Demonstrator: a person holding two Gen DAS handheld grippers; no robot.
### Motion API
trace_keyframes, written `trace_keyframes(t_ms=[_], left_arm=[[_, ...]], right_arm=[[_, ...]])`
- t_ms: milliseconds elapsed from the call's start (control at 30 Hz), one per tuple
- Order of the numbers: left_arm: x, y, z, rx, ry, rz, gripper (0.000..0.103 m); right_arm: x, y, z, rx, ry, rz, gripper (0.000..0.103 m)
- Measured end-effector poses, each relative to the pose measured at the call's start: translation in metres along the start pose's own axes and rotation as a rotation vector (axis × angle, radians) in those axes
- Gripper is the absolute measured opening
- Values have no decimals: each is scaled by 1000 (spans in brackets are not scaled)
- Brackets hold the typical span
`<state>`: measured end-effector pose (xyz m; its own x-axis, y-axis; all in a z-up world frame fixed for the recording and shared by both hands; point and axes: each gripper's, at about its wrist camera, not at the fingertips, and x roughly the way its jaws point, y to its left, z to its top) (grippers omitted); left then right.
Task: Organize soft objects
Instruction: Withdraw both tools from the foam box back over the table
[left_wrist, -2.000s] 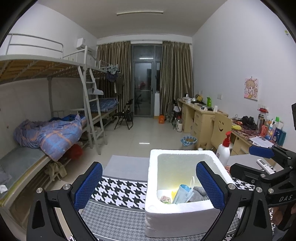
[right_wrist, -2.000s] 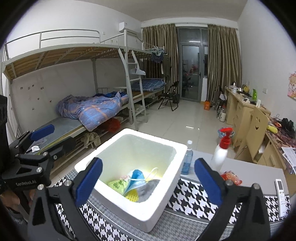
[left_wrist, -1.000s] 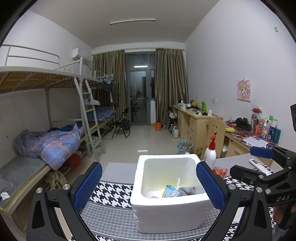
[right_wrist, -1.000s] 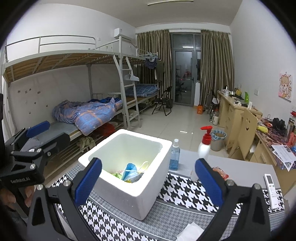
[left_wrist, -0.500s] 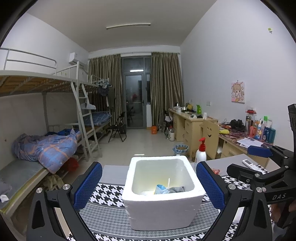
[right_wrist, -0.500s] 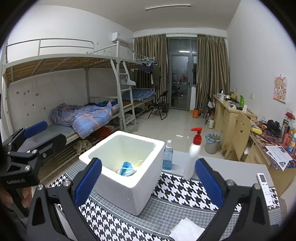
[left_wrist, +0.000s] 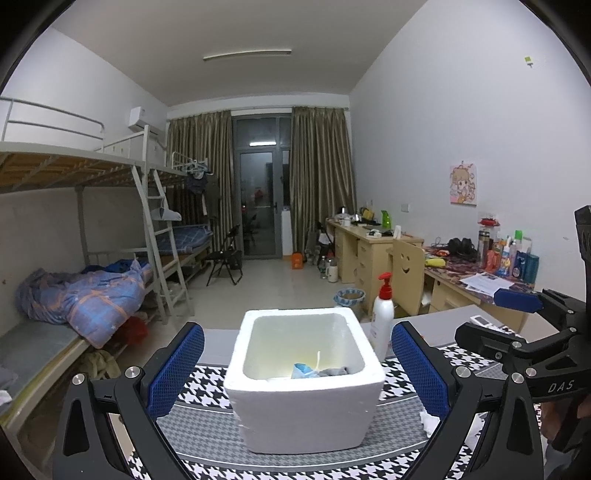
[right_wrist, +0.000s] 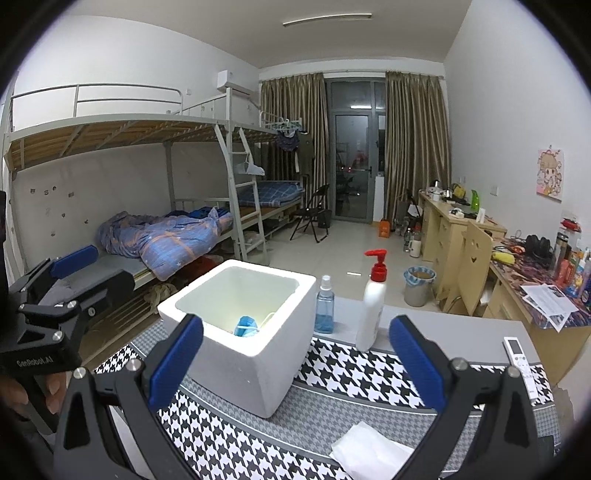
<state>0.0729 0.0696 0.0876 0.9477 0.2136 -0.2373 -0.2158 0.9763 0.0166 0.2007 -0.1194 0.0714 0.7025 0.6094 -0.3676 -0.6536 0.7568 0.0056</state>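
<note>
White tissue (right_wrist: 364, 448) lies just below the empty, wide-open right gripper (right_wrist: 295, 354); left gripper (left_wrist: 297, 363) open too. Pinch its middle, drop into foam box (right_wrist: 273, 369) ahead-left.

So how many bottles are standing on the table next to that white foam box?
2. A white pump bottle with a red top stands behind the box, and a small blue spray bottle sits between them. Others could be hidden behind the box.
</note>
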Motion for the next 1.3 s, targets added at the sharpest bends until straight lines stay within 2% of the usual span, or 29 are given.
trace_keyframes(t_ms=[833, 1300], left_arm=[[6, -21, -16, -1, 24, -105, 102], [13, -30, -30, 2, 60, -134, 102]], right_arm=[[-19, -24, -25, 38, 14, -83, 102], [-24, -44, -42, 82, 34, -103, 102]])
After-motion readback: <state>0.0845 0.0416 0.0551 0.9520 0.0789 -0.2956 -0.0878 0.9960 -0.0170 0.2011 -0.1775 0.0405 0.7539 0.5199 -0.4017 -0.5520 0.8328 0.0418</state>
